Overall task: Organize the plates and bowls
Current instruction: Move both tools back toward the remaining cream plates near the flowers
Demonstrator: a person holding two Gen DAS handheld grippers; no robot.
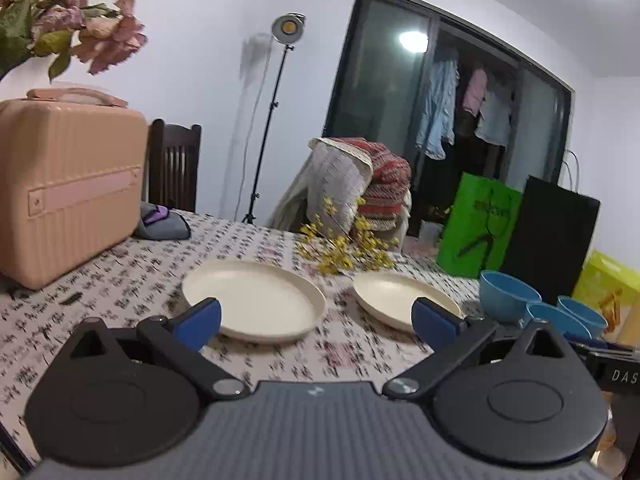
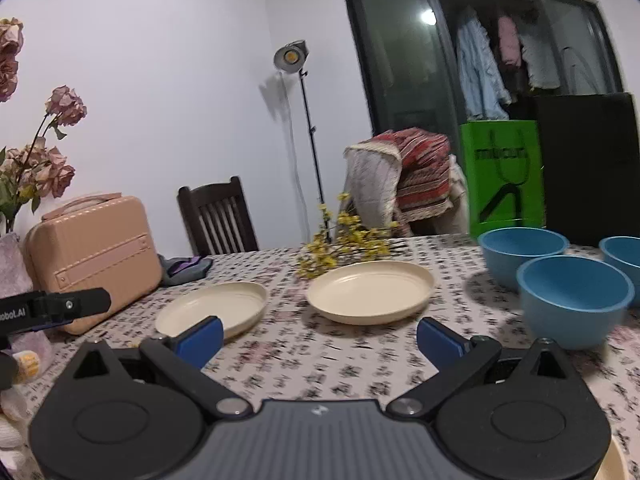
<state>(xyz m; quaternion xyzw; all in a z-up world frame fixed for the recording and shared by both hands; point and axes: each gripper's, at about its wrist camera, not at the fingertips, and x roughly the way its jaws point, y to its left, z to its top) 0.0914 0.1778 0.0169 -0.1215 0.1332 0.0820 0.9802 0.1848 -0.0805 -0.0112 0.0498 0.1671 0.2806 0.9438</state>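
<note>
Both spread and empty, left tool [image 1: 316,320] and right tool [image 2: 319,338] above the worktop [image 2: 320,360], facing two separate cream plates [image 2: 370,292] and three blue bowls [image 2: 574,300], probably for stacking.

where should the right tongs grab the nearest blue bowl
Take the nearest blue bowl by its rim, on the near-left side facing the right tongs, one finger inside and one outside. It stands upright and empty, and another blue bowl crowds its far side.
</note>
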